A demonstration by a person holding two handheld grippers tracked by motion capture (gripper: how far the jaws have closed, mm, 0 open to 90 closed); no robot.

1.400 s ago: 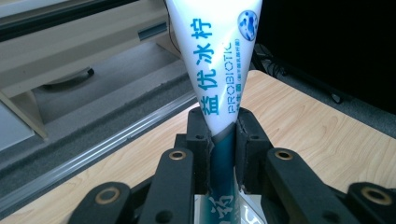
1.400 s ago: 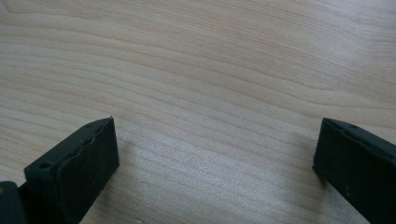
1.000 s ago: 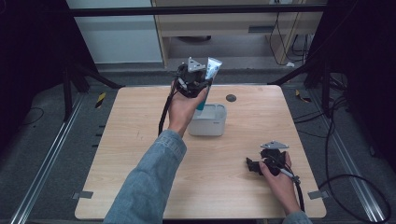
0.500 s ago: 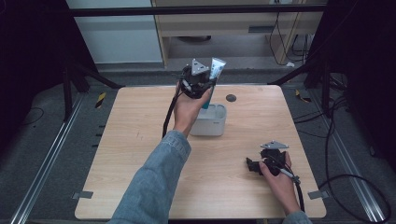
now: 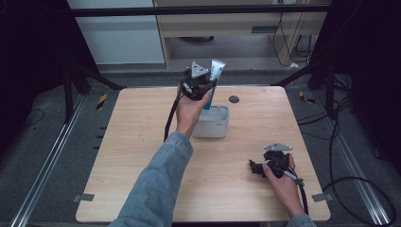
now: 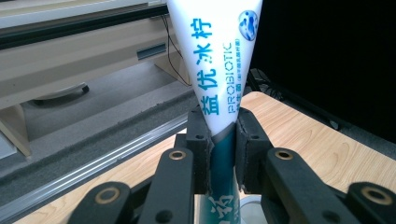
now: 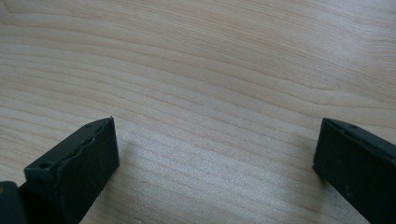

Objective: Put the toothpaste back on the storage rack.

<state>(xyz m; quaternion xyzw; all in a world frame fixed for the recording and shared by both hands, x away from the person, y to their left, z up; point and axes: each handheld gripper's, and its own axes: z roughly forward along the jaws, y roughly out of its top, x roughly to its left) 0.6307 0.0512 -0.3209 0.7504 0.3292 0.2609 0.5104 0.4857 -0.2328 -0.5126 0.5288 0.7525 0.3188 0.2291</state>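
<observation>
A white and teal toothpaste tube (image 5: pixel 217 69) stands upright with its flat end up, and my left gripper (image 5: pixel 210 89) is shut on it. In the left gripper view both pads clamp the tube (image 6: pixel 215 70) where white turns to teal, the left gripper (image 6: pixel 222 135) pointing toward the far edge of the table. The tube's lower end hangs over a white rectangular container (image 5: pixel 215 125) at the table's middle; whether it dips inside I cannot tell. My right gripper (image 5: pixel 256 168) rests on the table at the front right, and the right gripper (image 7: pixel 215 154) is open over bare wood.
A small dark round spot (image 5: pixel 233 99) lies on the wooden table (image 5: pixel 137 156) just behind the container. A cable trails from the left gripper down along the forearm. Metal rails run on the floor at both sides, and a cabinet stands beyond the far edge.
My left hand has carried the tube a little to the right and down toward the white container. The right hand has kept still.
</observation>
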